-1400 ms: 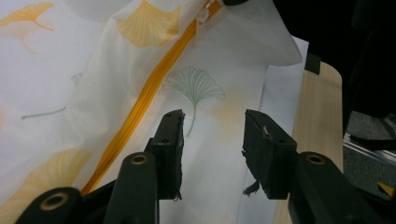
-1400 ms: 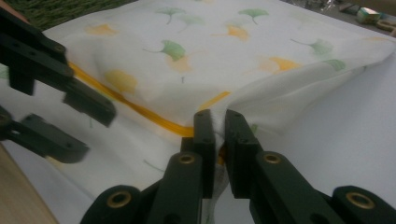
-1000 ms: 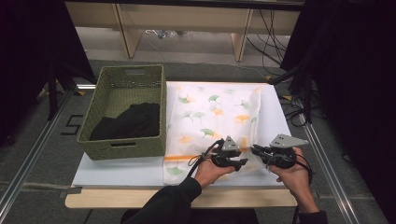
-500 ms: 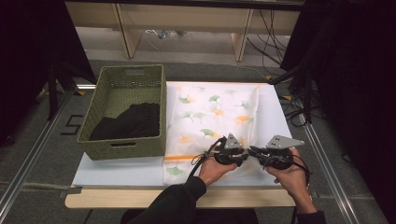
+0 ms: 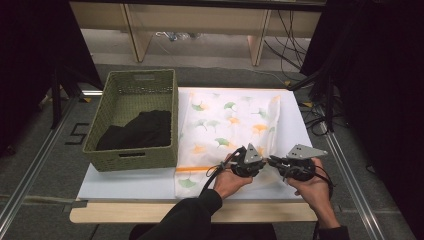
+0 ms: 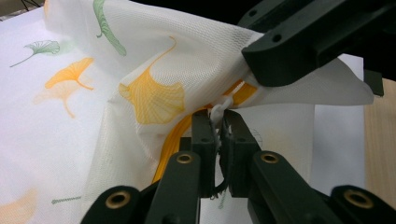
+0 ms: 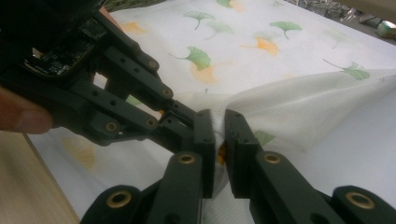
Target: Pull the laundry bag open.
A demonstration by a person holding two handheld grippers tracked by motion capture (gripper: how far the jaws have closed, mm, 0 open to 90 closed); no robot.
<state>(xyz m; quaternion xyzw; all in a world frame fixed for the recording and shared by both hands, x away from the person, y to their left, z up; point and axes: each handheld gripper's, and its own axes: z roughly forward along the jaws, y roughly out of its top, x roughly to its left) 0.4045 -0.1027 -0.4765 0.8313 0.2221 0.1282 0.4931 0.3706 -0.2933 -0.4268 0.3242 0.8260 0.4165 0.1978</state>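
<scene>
left gripper (image 6: pixel 218 122): jaws just closing, pinching the bag's (image 5: pixel 227 122) orange-trimmed edge | right gripper (image 7: pixel 218 127): pinching the same edge, beside the left | bag: lying just right of the basket (image 5: pixel 172 115), near corner lifting

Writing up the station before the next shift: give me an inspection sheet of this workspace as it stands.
Surface: white board on a wooden table, near left part bare.
Job's things: leaf-print mesh bag lies flat, its near edge lifted; orange zip band along that edge.
Clutter: green wicker basket beside the bag, dark cloth inside.
Grippers: left gripper, whose jaws have just been closing, pinches the bag's edge at the white zip pull; right gripper is clamped on the mesh right next to it.
Cables: one trails from each gripper; black leads hang off the right side.
Surroundings: wooden frame legs behind, grey floor, dark curtains.
</scene>
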